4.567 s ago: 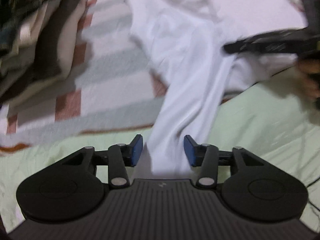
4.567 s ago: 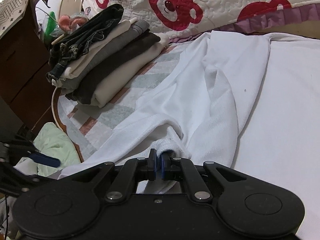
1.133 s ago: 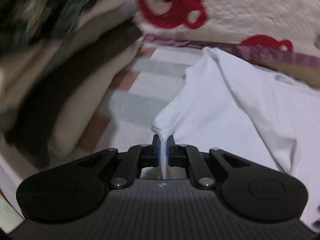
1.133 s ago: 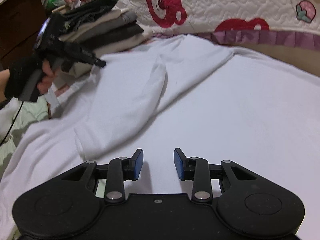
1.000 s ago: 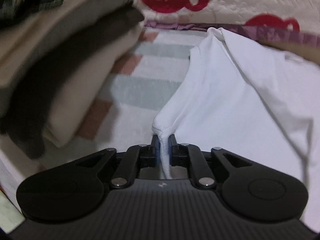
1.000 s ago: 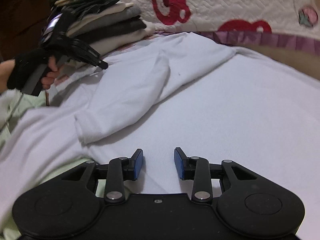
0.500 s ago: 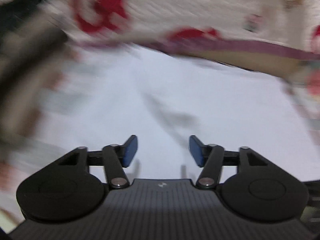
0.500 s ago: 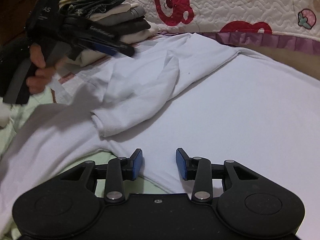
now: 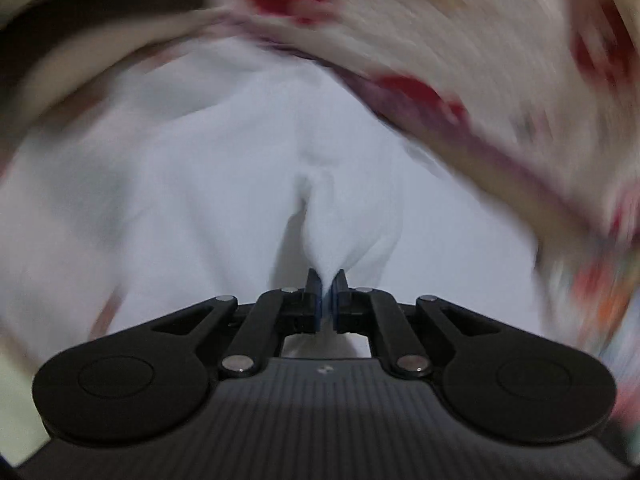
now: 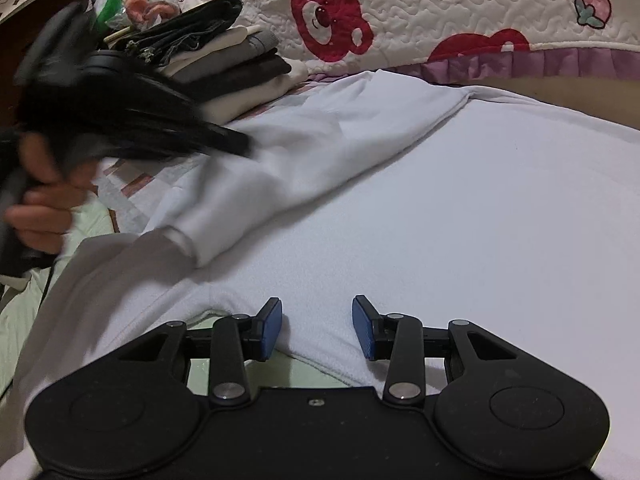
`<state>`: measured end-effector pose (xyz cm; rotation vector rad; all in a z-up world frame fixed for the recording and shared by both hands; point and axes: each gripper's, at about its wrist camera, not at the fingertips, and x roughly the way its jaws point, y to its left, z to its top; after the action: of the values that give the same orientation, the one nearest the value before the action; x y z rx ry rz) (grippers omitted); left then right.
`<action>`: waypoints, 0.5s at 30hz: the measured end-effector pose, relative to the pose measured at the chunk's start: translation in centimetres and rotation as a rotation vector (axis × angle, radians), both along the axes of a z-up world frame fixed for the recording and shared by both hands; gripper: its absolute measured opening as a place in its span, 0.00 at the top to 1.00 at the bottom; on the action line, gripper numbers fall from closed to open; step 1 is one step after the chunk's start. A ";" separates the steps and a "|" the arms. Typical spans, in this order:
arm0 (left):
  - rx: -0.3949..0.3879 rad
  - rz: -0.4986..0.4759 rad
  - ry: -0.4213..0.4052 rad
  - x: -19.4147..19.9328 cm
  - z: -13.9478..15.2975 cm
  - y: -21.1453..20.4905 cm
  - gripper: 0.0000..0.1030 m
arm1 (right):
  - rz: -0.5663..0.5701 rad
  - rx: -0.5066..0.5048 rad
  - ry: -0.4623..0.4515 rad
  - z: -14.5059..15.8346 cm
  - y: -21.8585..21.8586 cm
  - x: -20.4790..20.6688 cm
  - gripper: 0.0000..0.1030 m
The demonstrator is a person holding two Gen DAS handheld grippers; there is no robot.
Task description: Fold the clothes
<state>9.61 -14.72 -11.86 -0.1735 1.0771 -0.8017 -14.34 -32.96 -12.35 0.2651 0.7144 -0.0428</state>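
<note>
Two grippers work over one white garment (image 10: 460, 200) that lies spread on a bed. The left gripper (image 9: 327, 280) has its jaws pressed nearly together on a pinch of the white cloth, and the cloth rises from the blue pads (image 9: 316, 300) in a narrow ridge. The left wrist view is strongly blurred, so only the white cloth and a quilt with red shapes behind it can be made out.

In the right wrist view the left gripper (image 10: 236, 142) appears as a dark blurred shape at the left side, held by a hand (image 10: 44, 200), with its tip touching the garment near the folded sleeve (image 10: 256, 184). This sleeve lies across the body of the garment, its cuff pointing toward the lower left.

The right gripper (image 10: 317, 326) has its jaws wide apart and holds nothing. It is low over the near edge of the garment, and the hem passes just between and under the blue pads. A light green sheet (image 10: 304, 372) shows below the hem.

Behind the garment, at the upper left, a stack of folded clothes (image 10: 224, 56) in dark, grey and cream colours rests on a striped cover (image 10: 136, 184). A white quilt (image 10: 440, 12) with red bears and a purple frill runs along the far side of the bed.
</note>
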 end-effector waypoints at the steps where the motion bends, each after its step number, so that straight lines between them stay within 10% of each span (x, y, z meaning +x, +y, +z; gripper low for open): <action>1: -0.018 0.033 0.030 0.2 -0.3 1.0 0.95 | -0.004 0.000 0.001 0.0 0.0 0.0 0.57; 7: -0.125 0.219 0.204 1.2 -2.0 6.9 0.75 | -0.043 -0.001 0.041 0.5 0.3 0.5 0.57; 15: -0.121 -0.007 0.079 -1.1 1.0 8.3 0.60 | 0.149 0.010 -0.059 3.2 3.4 1.0 0.57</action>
<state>8.51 -6.38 -10.90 -0.3059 1.1047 -0.8725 -13.29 -29.61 -9.19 0.2211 0.6738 0.1098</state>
